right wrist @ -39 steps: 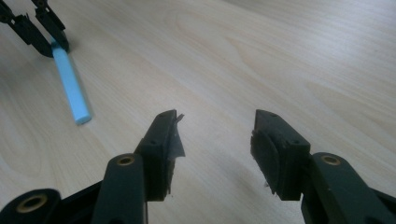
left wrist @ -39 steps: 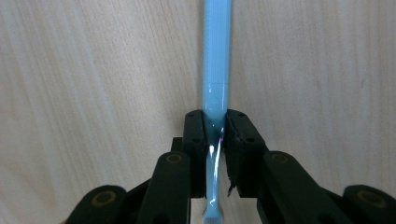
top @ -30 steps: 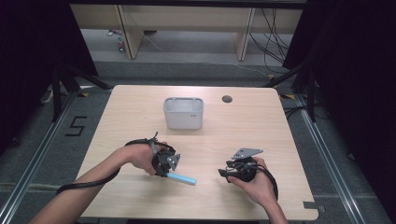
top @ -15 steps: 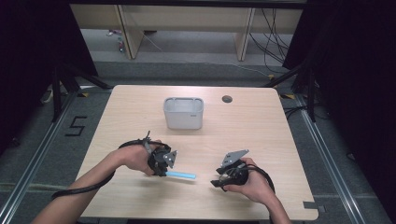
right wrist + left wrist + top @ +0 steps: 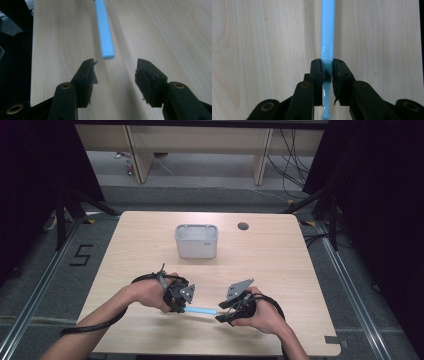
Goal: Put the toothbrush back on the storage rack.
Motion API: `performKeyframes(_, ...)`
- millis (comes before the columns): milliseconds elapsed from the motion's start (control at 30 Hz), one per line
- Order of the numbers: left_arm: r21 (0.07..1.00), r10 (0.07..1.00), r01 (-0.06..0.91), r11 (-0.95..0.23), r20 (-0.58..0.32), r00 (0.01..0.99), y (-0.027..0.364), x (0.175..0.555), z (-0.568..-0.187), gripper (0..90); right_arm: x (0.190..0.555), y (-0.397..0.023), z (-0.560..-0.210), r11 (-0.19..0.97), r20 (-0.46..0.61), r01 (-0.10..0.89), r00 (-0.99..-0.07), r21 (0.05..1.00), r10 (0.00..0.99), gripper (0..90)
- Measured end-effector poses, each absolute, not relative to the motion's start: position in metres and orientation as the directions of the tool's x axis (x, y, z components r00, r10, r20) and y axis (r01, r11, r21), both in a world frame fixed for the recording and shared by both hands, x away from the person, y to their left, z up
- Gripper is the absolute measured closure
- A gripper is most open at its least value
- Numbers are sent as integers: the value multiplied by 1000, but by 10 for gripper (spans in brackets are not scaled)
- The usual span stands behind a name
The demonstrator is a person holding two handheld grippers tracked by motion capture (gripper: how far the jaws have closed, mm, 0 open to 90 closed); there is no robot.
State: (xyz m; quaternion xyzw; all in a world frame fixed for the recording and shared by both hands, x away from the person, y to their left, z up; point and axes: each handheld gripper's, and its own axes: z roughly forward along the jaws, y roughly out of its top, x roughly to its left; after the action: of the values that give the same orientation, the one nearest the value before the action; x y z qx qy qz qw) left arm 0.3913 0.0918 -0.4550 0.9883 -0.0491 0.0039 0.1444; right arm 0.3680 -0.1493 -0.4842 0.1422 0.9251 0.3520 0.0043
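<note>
Left gripper (image 5: 327, 71): near edge of the table, jaws pinched on a light blue toothbrush (image 5: 327, 32), pads pressing both sides of its handle.
Toothbrush: held level just above the wooden table (image 5: 280, 250), its long handle pointing away from the left gripper toward the right one; the near end behind the pads narrows, probably the neck, though the head is cut off.
Right gripper (image 5: 115, 71): jaws spread, just been closing a little, nothing between them; the toothbrush's free end sits just ahead of the tips, nearer one jaw, not touching.
Gap: in the high view the blue handle spans the space between the two grippers.
Bin (image 5: 196, 241): grey, well apart, farther back at the table's middle.
</note>
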Motion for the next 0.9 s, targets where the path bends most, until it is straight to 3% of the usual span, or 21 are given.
performKeyframes(567,327,-89,-97,-940,38,995,79,385,-454,781,370,-130,-488,701,127,258,-964,665,234,707)
performKeyframes(867,322,-97,-105,-941,41,994,79,385,-454,781,370,-130,-488,707,117,247,-967,663,228,729)
performKeyframes(900,321,-99,-107,-941,41,994,79,385,-454,782,369,-130,-488,703,143,280,-958,654,249,728)
